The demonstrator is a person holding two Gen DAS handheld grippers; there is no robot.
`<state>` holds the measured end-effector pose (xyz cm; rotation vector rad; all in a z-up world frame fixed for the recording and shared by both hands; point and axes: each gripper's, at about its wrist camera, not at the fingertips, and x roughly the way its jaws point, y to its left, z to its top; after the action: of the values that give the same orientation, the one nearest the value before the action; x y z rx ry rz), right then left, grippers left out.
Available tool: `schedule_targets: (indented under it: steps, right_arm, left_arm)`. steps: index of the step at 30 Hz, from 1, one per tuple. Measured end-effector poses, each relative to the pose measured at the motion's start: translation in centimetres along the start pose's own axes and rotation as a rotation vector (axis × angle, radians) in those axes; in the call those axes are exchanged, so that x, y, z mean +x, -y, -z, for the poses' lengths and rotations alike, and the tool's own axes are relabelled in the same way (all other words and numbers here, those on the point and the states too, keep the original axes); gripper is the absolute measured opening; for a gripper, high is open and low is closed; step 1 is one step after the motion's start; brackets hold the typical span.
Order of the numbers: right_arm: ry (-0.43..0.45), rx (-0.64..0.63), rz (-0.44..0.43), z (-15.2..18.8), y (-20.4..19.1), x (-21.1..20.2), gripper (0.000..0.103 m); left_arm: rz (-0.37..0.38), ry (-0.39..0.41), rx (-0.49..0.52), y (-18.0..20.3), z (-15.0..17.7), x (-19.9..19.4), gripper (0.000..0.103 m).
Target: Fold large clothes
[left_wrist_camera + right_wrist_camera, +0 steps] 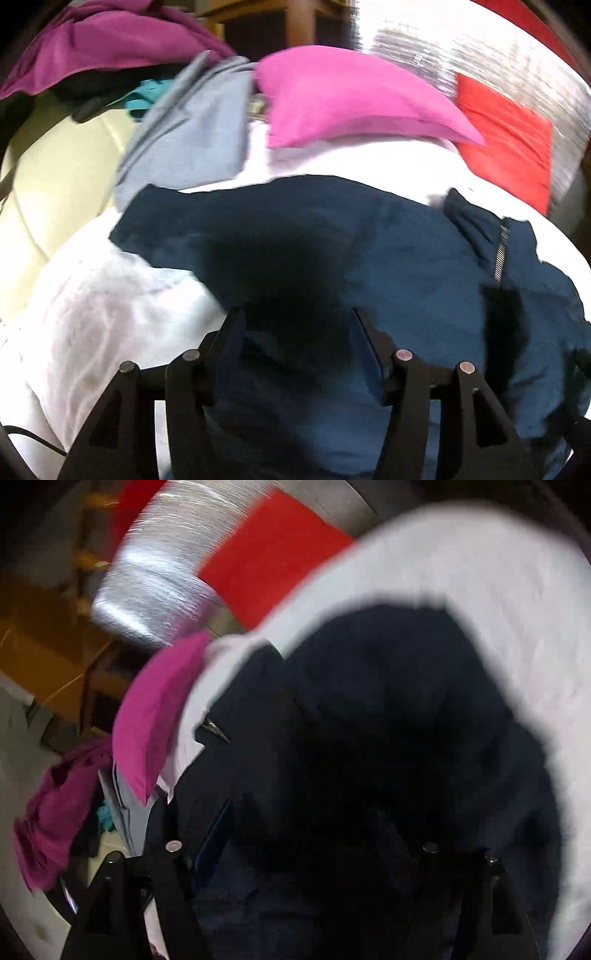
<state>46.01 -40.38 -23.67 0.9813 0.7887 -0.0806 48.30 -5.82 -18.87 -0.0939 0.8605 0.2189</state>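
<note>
White sheeting (92, 332) covers the surface under everything, with a silvery, foil-like backdrop (461, 48) behind it. On that sheet lies the navy jacket (369, 251) — rumpled, its zipper (500, 254) showing toward the right in the left wrist view. The left tool (297, 325) sits low over the jacket with its fingers spread apart, navy cloth lying between them; whether they pinch it I cannot tell. The right tool (295, 830) is buried in dark folds of the same jacket (388, 709), and its far finger is lost in shadow — its opening cannot be made out. Beyond the jacket lie a folded pink cloth (351, 99), a grey-blue garment (184, 136) to its left, a folded red cloth (506, 144) to its right, and a magenta garment (110, 40) heaped at the far left.
</note>
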Motion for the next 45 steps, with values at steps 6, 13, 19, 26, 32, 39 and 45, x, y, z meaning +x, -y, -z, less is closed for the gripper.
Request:
schedule_targets:
  steps: [6, 13, 19, 26, 32, 39, 45]
  right_arm:
    - [-0.029, -0.196, -0.368, 1.8, -8.0, -0.9, 0.066]
    - [0.025, -0.354, -0.314, 2.2, -9.3, -4.3, 0.066]
    - [0.251, -0.280, 0.074, -0.8, -2.0, -8.3, 0.066]
    - [0.239, -0.153, 0.307, -3.6, 6.5, -8.5, 0.066]
    - [0.161, -0.214, 0.308, -2.2, 6.7, -5.4, 0.039]
    - [0.255, -0.289, 0.310, -1.0, 4.8, -7.4, 0.020]
    - [0.191, -0.264, 0.405, -1.1, 4.8, -6.5, 0.033]
  left_arm:
    - [-0.028, 0.000, -0.071, -2.8, -0.8, 0.3, 0.060]
    - [0.016, 0.026, -0.103, -3.7, -0.8, -0.7, 0.060]
    - [0.165, -0.029, -0.070, -2.2, -0.5, -0.2, 0.060]
    - [0.173, -0.140, -0.032, -1.3, 0.3, 3.0, 0.035]
    - [0.083, -0.125, 0.117, 1.6, 0.9, 3.9, 0.038]
    - [0.062, -0.110, 0.160, 2.0, 1.1, 4.6, 0.030]
    - [0.102, -0.139, 0.147, 1.3, 0.5, 4.4, 0.032]
